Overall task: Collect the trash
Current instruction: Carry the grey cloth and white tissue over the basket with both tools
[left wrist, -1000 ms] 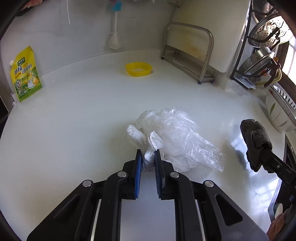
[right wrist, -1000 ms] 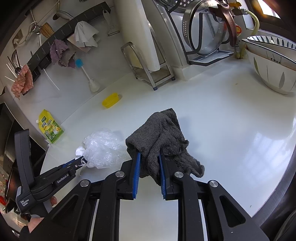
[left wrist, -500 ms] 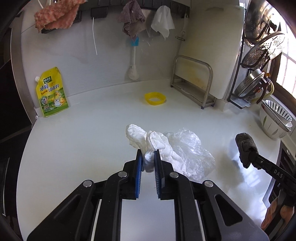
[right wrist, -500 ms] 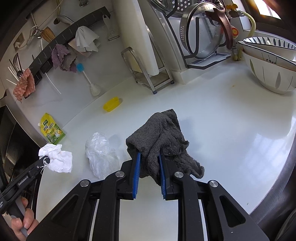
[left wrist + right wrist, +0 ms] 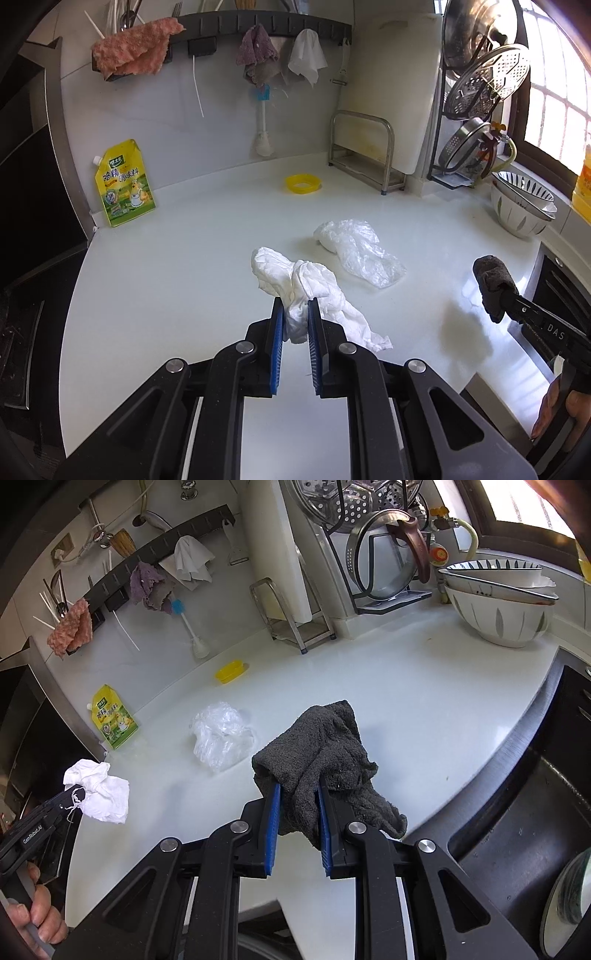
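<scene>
Claw (image 5: 75, 798) arm reads "GenRobot.AI"; other reads "DAS".

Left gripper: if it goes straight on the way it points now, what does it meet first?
The left gripper, shut on the white tissue, points down toward the counter. Straight ahead the clear plastic bag looks the first thing, slightly to the right; depth is unclear, so it might meet bare counter instead.

Yellow seasoning pouch (image 5: 125, 183), stacked bowls (image 5: 522, 208)

Left claw (image 5: 295, 314) and right claw (image 5: 298, 794) are both clamped, angled downward.
</scene>
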A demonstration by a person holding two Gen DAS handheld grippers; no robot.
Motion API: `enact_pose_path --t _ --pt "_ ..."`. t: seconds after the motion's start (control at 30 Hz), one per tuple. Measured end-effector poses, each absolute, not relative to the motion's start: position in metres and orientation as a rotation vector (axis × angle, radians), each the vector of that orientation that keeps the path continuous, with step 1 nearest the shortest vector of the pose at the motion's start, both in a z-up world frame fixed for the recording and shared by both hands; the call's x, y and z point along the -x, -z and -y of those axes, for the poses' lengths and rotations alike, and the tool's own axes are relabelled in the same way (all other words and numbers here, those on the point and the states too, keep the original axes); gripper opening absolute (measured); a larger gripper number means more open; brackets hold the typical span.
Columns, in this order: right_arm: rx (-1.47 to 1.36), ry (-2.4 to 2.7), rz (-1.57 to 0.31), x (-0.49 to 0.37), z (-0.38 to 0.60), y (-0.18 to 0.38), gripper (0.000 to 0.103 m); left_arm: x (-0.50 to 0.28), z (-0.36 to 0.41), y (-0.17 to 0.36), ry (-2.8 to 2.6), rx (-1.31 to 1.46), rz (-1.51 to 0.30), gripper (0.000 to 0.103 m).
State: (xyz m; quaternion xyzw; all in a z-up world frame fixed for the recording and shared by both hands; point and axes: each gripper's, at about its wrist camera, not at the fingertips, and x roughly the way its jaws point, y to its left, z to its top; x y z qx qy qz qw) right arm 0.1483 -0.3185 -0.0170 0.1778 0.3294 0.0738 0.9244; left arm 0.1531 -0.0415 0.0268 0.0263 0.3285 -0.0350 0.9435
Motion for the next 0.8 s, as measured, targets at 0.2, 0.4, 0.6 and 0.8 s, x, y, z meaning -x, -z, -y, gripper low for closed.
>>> enact_pose_path --t 0.2,0.4,0.6,0.8 --pt "-0.391 -0.157 -0.649 -0.093 0.31 0.013 0.018 -0.116 0.038 -0.03 0.098 -0.044 -0.666 0.013" --pt "-0.399 -0.157 -0.643 -0.044 0.29 0.013 0.018 -0.077 0.038 -0.027 0.122 -0.052 -0.661 0.013" --pt "-0.387 -0.174 -0.629 -0.003 0.272 0.007 0.018 -0.045 0.04 -0.016 0.162 -0.058 -0.684 0.013" --pt "-0.358 -0.175 -0.648 0.028 0.256 0.016 0.018 -0.022 0.042 -0.007 0.185 -0.072 -0.695 0.013"
